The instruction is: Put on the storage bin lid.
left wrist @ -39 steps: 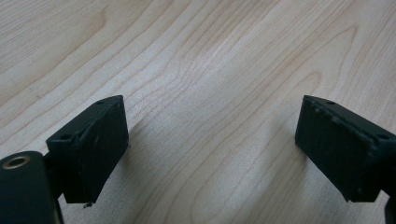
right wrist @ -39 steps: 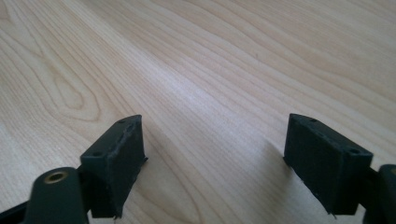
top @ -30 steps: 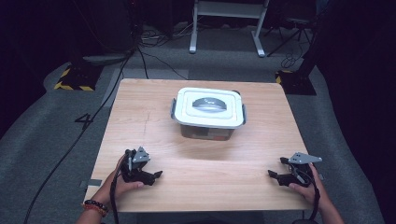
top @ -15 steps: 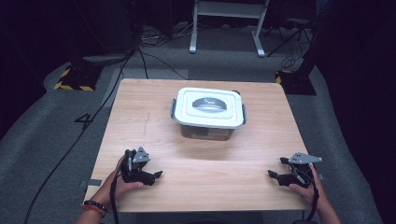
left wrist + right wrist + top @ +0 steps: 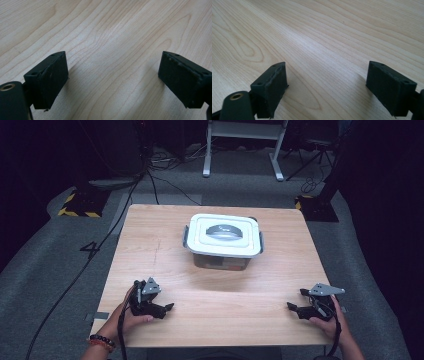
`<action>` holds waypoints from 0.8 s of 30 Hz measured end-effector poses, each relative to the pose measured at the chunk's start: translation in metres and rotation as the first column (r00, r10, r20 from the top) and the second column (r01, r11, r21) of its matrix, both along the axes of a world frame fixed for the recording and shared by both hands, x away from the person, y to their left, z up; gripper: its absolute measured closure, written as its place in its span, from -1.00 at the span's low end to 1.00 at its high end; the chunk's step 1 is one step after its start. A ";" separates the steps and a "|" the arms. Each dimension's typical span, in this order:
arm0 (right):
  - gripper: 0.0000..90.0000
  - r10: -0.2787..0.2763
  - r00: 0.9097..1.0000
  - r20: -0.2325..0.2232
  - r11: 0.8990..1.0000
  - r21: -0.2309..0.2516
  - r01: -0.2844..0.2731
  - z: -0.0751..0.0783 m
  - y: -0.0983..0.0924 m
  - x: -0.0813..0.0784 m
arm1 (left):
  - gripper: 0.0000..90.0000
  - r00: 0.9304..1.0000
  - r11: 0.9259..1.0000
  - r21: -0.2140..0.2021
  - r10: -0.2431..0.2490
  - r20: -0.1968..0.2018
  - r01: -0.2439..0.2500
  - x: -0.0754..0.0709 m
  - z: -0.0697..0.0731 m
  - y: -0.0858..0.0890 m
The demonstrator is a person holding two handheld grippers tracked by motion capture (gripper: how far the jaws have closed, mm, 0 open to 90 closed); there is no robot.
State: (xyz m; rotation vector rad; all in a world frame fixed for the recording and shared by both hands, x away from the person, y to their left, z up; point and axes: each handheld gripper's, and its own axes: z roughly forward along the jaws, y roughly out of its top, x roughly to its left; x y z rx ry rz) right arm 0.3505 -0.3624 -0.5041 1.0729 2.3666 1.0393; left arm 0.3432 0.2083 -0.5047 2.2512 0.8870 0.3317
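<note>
Pale wood grain runs across the table (image 5: 165,270), and past its far edge I see grey carpet with cables trailing over it. Nearest me, my left gripper (image 5: 167,308) rests at the near left of the table, its fingers (image 5: 47,77) spread apart with only bare wood between them. My right gripper (image 5: 291,306) rests at the near right, well apart from the left, its fingers (image 5: 270,87) likewise released and grasping nothing. Farther off, toward the middle of the far half, stands the container (image 5: 223,242): a rectangular box with a white lid shut on top, a grey handle lying flat in the lid's centre, grey clips at both short ends, and a see-through lower body.
</note>
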 end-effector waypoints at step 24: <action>-0.62 0.001 1.000 0.000 1.000 0.000 -0.001 0.000 0.000 0.000 | -0.79 1.000 1.000 -0.004 0.006 -0.005 -0.006 0.001 0.000 -0.001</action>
